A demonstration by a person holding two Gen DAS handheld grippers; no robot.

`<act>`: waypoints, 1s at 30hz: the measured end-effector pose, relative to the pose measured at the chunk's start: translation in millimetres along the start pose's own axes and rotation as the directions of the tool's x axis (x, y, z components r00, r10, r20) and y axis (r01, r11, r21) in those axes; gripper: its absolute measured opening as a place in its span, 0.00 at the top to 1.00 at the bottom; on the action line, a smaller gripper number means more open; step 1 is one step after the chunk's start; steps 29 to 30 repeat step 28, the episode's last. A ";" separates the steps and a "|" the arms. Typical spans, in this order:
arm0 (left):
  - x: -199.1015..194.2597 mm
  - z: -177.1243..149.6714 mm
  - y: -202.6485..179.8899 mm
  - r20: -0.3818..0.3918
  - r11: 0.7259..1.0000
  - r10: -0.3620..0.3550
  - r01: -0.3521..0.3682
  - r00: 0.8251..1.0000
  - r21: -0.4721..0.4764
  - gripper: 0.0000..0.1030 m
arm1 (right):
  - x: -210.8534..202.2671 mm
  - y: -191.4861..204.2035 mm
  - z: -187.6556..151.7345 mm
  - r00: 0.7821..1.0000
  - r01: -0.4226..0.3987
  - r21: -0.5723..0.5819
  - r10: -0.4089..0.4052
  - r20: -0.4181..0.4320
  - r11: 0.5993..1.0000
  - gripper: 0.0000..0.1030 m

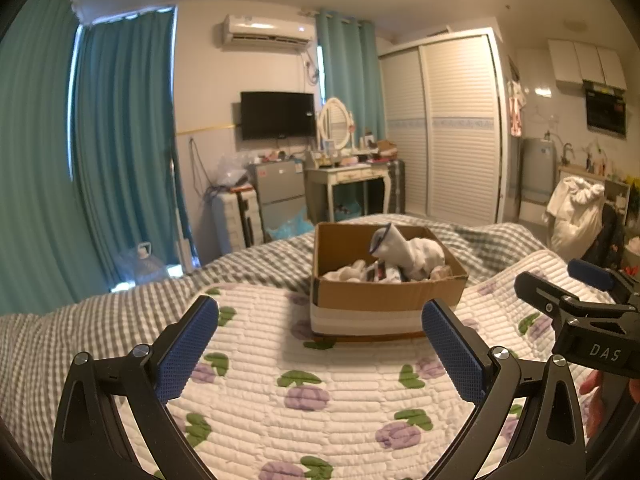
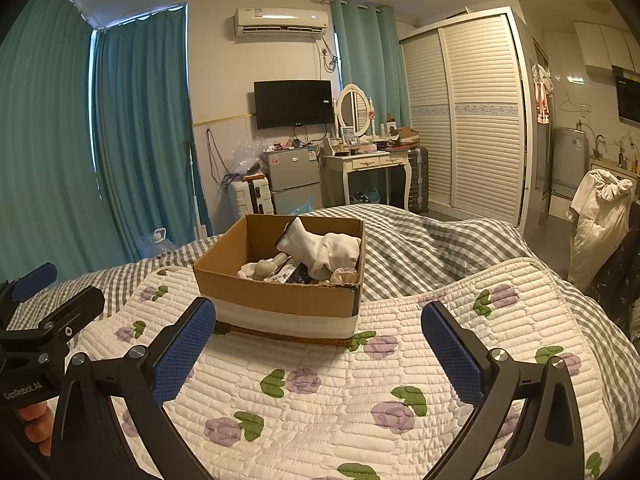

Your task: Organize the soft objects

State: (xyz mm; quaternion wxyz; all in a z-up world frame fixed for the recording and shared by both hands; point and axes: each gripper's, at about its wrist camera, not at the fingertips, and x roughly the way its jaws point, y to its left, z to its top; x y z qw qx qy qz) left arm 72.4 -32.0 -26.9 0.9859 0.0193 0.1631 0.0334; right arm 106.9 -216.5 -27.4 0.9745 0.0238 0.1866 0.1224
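Observation:
A cardboard box with a white band around its base sits on the quilted floral bedspread. It holds white socks and other small soft items. In the right wrist view the box shows the same socks. My left gripper is open and empty, hovering over the bedspread just short of the box. My right gripper is open and empty, at the same distance from the box. Each gripper shows at the edge of the other's view.
A grey checked duvet lies bunched behind and right of the box. Beyond the bed stand a fridge, a dressing table, a suitcase and a wardrobe. Teal curtains hang at left.

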 end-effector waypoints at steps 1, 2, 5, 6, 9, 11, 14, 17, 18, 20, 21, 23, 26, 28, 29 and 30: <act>0.0 0.0 0.0 -0.001 1.000 0.000 0.000 1.000 0.000 0.00 | 0.0 0.1 -0.1 1.000 0.000 0.000 0.000 -0.001 1.000 0.00; 0.0 -0.1 0.1 0.000 1.000 0.000 0.000 1.000 0.000 0.00 | -0.4 0.1 -0.5 1.000 0.001 0.001 -0.001 -0.001 1.000 0.00; 0.0 -0.1 0.1 0.000 1.000 0.000 0.000 1.000 0.000 0.00 | -0.5 0.4 -0.7 1.000 0.001 0.000 -0.001 -0.003 1.000 0.00; -0.1 -0.1 0.2 0.000 1.000 0.000 0.000 1.000 0.000 0.00 | -0.7 0.3 -1.2 1.000 0.001 0.001 -0.001 -0.003 1.000 0.00; 0.2 -0.2 0.5 0.000 1.000 -0.002 0.002 1.000 -0.001 0.00 | -0.5 0.4 -1.1 1.000 0.002 0.000 -0.002 -0.004 1.000 0.00; 0.0 -0.2 0.3 0.000 1.000 -0.001 0.001 1.000 -0.001 0.00 | -0.7 0.5 -1.5 1.000 0.003 0.000 -0.003 -0.004 1.000 0.00; 0.0 -0.3 0.5 0.000 1.000 -0.001 0.001 1.000 -0.002 0.00 | -0.6 0.5 -1.5 1.000 0.004 0.000 -0.004 -0.004 1.000 0.00; 0.1 -0.3 0.4 0.000 1.000 0.000 0.000 1.000 -0.002 0.00 | -0.3 0.3 -2.1 1.000 0.003 0.002 -0.003 -0.005 1.000 0.00; 0.1 -0.4 0.6 0.001 1.000 -0.001 0.001 1.000 -0.002 0.00 | -0.3 0.3 -2.1 1.000 0.003 0.001 -0.003 -0.006 1.000 0.00; 0.2 -0.5 0.7 -0.001 1.000 -0.005 0.005 1.000 -0.002 0.00 | 0.0 0.3 -3.0 1.000 0.003 0.000 -0.003 -0.008 1.000 0.00; 0.4 -0.9 0.3 -0.001 1.000 -0.006 0.006 1.000 -0.002 0.00 | -0.9 -0.3 -3.4 1.000 0.004 0.000 -0.004 -0.008 1.000 0.00; 0.8 -2.0 -0.3 -0.003 1.000 -0.008 0.008 1.000 -0.002 0.00 | -0.7 0.1 -4.5 1.000 0.005 0.000 -0.005 -0.011 1.000 0.00; 1.1 -3.2 -1.0 -0.005 1.000 -0.010 0.010 1.000 -0.006 0.00 | 0.0 0.0 -5.4 1.000 0.009 0.001 -0.009 -0.015 1.000 0.00; 1.4 -3.6 -1.2 -0.008 1.000 -0.008 0.008 1.000 -0.005 0.00 | 0.5 0.2 -4.9 1.000 0.011 0.002 -0.011 -0.017 1.000 0.00; 1.4 -3.6 -1.2 -0.008 1.000 -0.008 0.008 1.000 -0.005 0.00 | 0.5 0.2 -4.9 1.000 0.011 0.002 -0.011 -0.017 1.000 0.00; 1.4 -3.6 -1.2 -0.008 1.000 -0.008 0.008 1.000 -0.005 0.00 | 0.5 0.2 -4.9 1.000 0.011 0.002 -0.011 -0.017 1.000 0.00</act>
